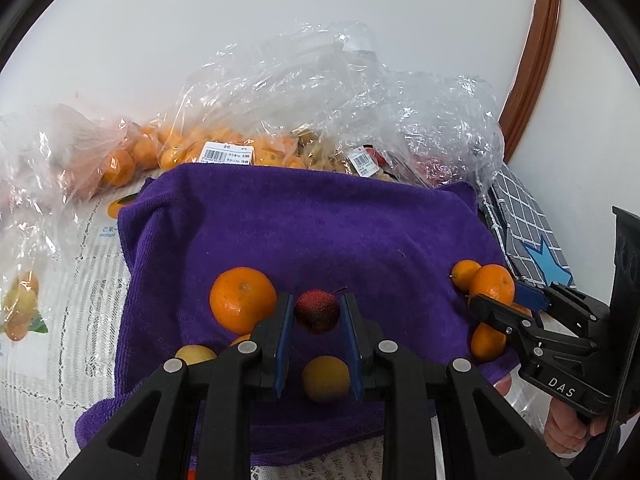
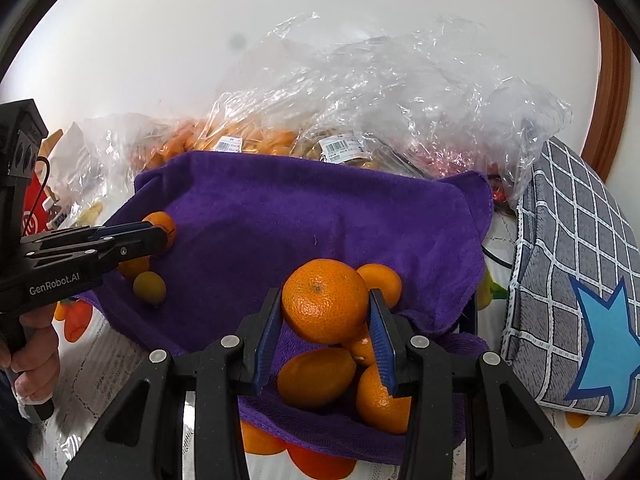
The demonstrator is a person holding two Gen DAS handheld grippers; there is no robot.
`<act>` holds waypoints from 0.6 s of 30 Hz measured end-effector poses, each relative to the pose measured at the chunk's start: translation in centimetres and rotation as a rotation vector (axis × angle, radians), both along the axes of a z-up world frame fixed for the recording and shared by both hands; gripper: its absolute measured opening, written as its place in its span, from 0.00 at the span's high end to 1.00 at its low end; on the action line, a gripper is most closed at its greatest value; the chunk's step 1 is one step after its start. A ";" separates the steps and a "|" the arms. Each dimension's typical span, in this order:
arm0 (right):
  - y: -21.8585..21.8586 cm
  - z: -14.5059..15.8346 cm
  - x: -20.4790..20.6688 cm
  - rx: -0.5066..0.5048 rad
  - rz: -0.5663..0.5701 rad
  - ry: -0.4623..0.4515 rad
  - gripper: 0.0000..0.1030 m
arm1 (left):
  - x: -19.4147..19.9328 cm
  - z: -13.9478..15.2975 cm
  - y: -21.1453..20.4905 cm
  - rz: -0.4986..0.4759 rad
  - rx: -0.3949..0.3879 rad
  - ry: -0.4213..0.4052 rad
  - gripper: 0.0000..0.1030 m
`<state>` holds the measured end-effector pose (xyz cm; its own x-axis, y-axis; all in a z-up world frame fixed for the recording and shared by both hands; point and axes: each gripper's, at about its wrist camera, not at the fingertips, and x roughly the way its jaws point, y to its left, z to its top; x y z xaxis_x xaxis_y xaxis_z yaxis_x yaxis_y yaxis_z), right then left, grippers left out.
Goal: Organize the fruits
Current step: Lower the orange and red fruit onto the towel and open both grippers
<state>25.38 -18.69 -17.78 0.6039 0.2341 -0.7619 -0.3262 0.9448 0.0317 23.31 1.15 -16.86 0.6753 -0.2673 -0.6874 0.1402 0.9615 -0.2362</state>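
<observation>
Left gripper is clamped on one small red fruit over the purple towel's near-left part, next to an orange. Right gripper pinches a big orange above four more at the near-right edge, so it looks like like-with-like sorting.

A table under a white printed tablecloth carries a spread purple terry towel, clear plastic bags of oranges behind it, and a grey checked cushion beside it.
</observation>
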 end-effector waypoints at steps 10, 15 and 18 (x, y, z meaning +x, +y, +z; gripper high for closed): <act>0.1 -0.1 -0.3 0.001 0.015 -0.013 0.59 | 0.1 -0.5 -0.2 -0.008 0.001 0.010 0.78; 0.2 -0.1 -0.5 0.005 0.019 -0.014 0.59 | 0.1 -0.5 -0.3 -0.010 0.003 0.009 0.78; 0.2 -0.1 -0.6 0.001 0.020 -0.017 0.59 | 0.1 -0.5 -0.3 -0.011 0.001 0.009 0.78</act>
